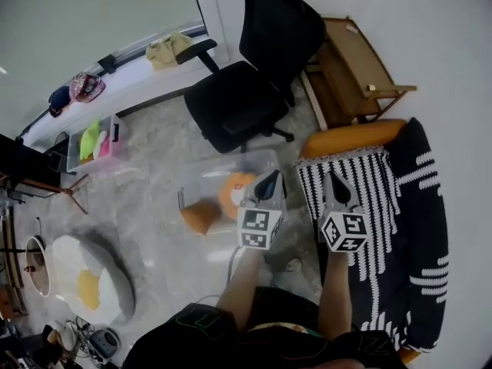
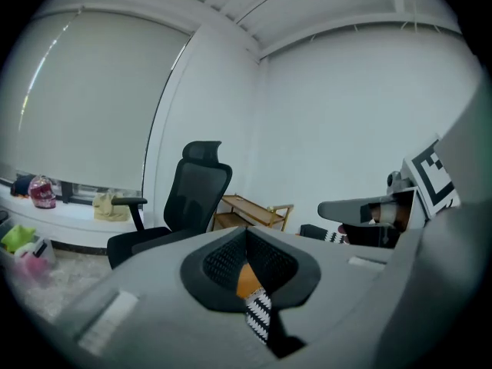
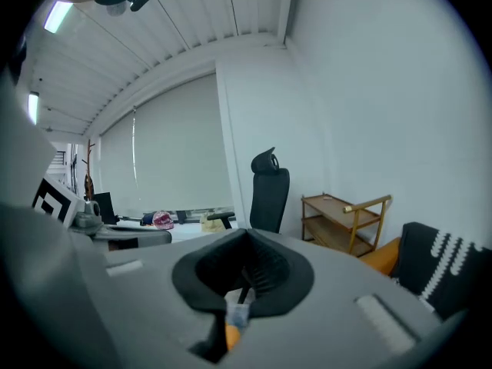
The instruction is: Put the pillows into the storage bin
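- Left gripper [image 1: 267, 184]: jaws pressed together, nothing pinched. The orange and zigzag scraps in the slit under its tips, seen in the left gripper view, read as things lying beyond and not as a hold.
- Right gripper [image 1: 336, 187]: also closed on nothing. The pair is held side by side and near level, pointing toward the black mesh office chair [image 1: 246, 98]. This looks like empty hands between pillows.
- Clear plastic storage bin [image 1: 257, 162]: open-topped, on the grey floor just ahead of the person and near the sofa. I judge it was put there to keep each carry short.
- Round orange pillow [image 1: 233, 191]: lies inside the bin.
- Tan-orange pillow [image 1: 200, 217]: sits at the bin's near-left corner. I cannot tell whether it is inside or leaning against the wall.
- Black-and-white zigzag pillow with fringed edge [image 1: 377, 183]: lies flat on the dark sofa [image 1: 419, 141], under the right gripper and not yet binned. It is likely the next pick.
- Long orange cushion [image 1: 354, 138]: lies at the sofa's far end.
- White-and-yellow egg-shaped cushion [image 1: 88, 279]: on the floor, well apart from the bin.
- Handling: the pillows are soft and bulky, so a two-gripper pinch on opposite edges seems sensible. The jaws must open first.
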